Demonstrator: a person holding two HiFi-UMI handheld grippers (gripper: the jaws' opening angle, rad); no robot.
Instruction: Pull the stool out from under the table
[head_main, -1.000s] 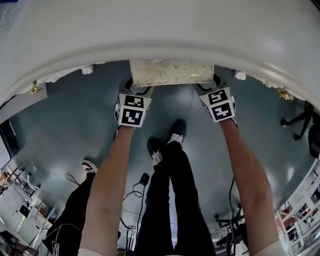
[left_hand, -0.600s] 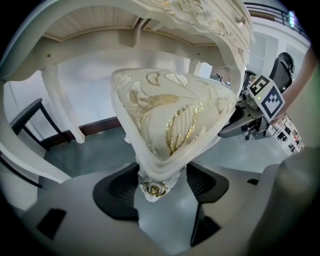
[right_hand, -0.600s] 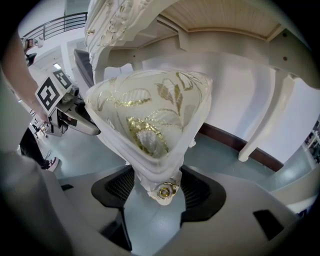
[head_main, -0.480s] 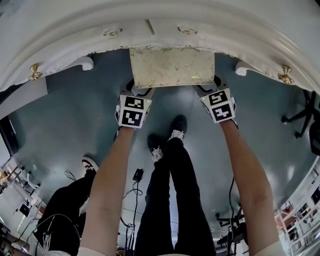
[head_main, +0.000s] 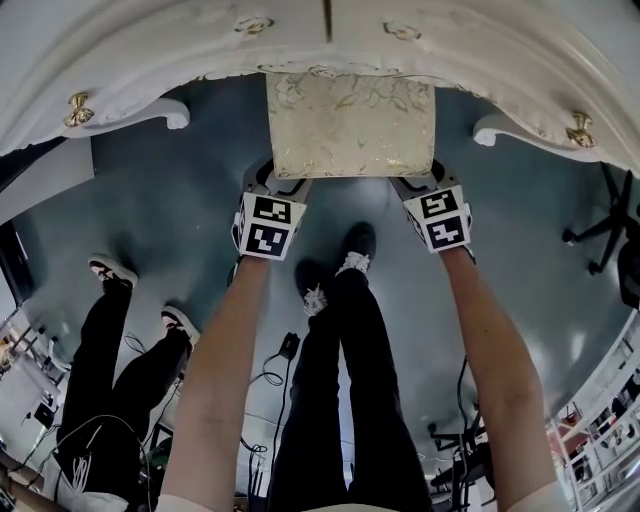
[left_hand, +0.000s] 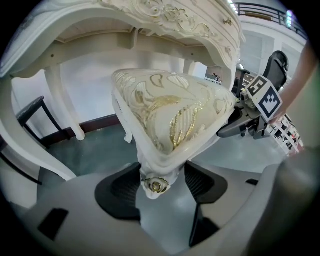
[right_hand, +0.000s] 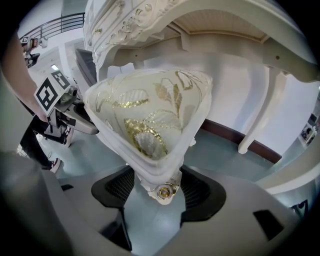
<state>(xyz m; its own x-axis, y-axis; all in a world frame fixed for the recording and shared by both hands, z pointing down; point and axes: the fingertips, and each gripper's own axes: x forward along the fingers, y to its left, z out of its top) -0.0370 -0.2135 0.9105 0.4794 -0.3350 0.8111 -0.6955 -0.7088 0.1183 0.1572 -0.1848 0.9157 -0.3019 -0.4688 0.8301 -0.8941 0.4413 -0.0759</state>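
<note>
**Stool gripped at both near corners, partway out**

The left gripper (left_hand: 159, 184) clamps the near left corner of the stool (head_main: 350, 125). Its jaws have just been closing further, with the corner and its gold rosette (left_hand: 156, 186) between them. The right gripper (right_hand: 161, 187) is clenched on the near right corner in the same way.

To pull well, both hands should draw straight toward the person at an equal pace, so the stool does not twist or catch a table leg. The pull should stay low and level, because lifting the near edge could tip the seat. The person's shoes (head_main: 355, 245) are close by, so stepping back would give room.

The stool has a cream, gold-patterned cushion on a carved white frame. It sits on the grey floor (head_main: 150, 200), its far edge just under the white table (head_main: 150, 60).
</note>
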